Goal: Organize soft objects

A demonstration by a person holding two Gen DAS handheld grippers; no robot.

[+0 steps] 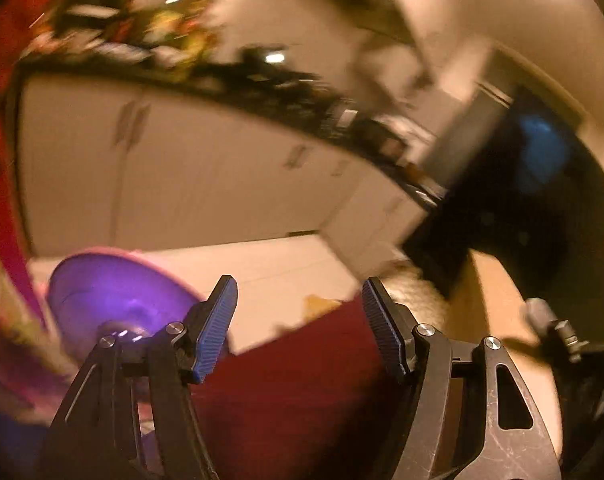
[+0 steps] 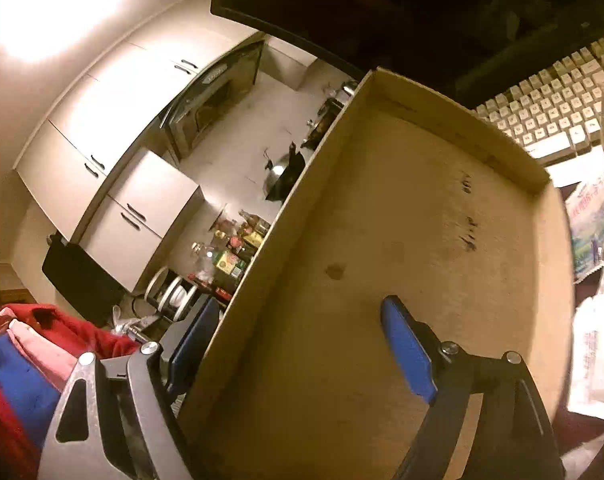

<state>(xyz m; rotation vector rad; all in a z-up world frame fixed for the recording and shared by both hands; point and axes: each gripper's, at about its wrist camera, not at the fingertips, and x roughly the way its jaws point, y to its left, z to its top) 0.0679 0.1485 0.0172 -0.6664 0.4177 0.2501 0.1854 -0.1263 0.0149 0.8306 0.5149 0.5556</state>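
Observation:
In the blurred left wrist view my left gripper [image 1: 300, 312] is open and empty above a dark red cloth [image 1: 294, 392]. A purple bowl-like thing [image 1: 118, 296] sits just left of its left finger. In the right wrist view my right gripper [image 2: 302, 332] is open, its jaws on either side of the near edge of a shallow cardboard box [image 2: 381, 240] with nothing in it. Red, pink and blue soft fabrics [image 2: 42, 352] lie piled at the lower left.
Kitchen cabinets [image 2: 114, 128], a counter with bottles and dishes [image 2: 222, 256], a keyboard [image 2: 549, 108] behind the box, plastic packets [image 2: 593, 232] at the right. In the left wrist view, white cabinets [image 1: 162, 168], a cluttered dark counter and a dark monitor [image 1: 533, 184].

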